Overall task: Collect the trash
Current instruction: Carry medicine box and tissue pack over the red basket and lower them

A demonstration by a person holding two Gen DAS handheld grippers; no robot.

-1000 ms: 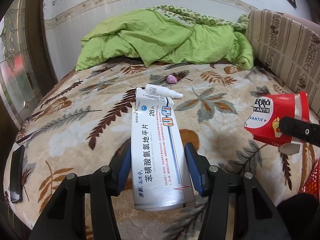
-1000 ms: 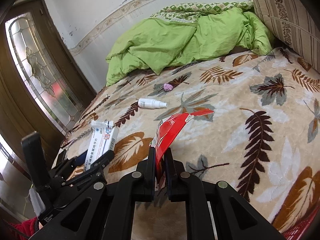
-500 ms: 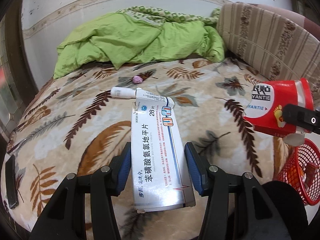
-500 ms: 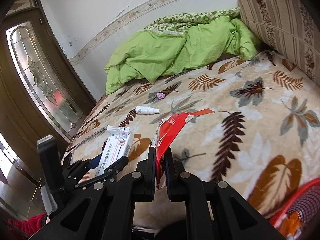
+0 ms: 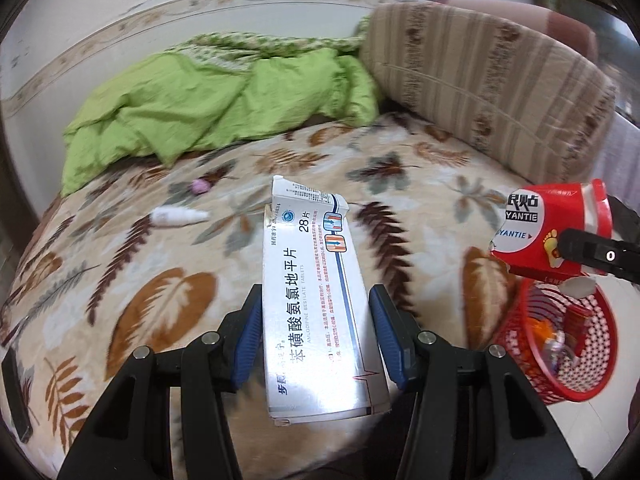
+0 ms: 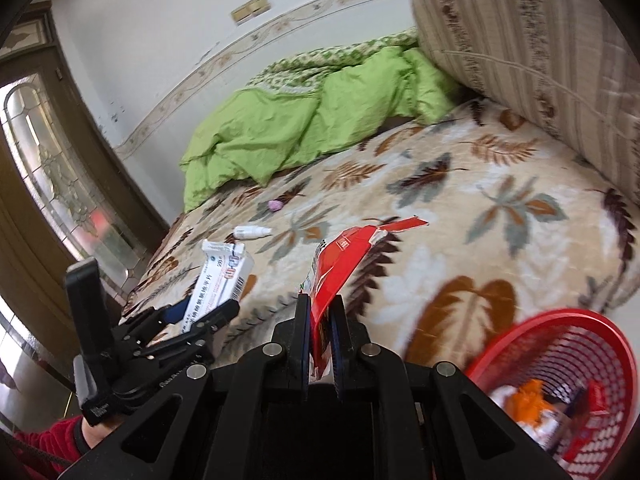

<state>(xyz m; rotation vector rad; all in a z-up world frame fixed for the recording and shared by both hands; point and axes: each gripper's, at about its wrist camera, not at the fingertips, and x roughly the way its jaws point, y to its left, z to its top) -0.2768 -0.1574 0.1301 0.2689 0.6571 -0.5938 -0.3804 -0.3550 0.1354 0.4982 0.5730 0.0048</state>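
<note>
My left gripper (image 5: 316,320) is shut on a long white medicine box (image 5: 316,300), held above the bed's front edge; it also shows in the right wrist view (image 6: 218,286). My right gripper (image 6: 320,320) is shut on a flattened red packet (image 6: 340,264), also seen in the left wrist view (image 5: 552,236) just above a red mesh basket (image 5: 576,376) on the floor. The basket (image 6: 568,344) holds several pieces of trash. A small white bottle (image 5: 176,216) and a small pink ball (image 5: 201,187) lie on the bed.
The bed has a leaf-patterned blanket (image 5: 400,184), a crumpled green quilt (image 5: 224,100) at the back and a striped cushion (image 5: 480,80) on the right. A dark flat object (image 5: 16,396) lies at the bed's left edge. A glazed wooden door (image 6: 48,184) stands on the left.
Both grippers have swung right and back from the bed, each still holding its item. The red basket has come into view, now close under the red packet.
</note>
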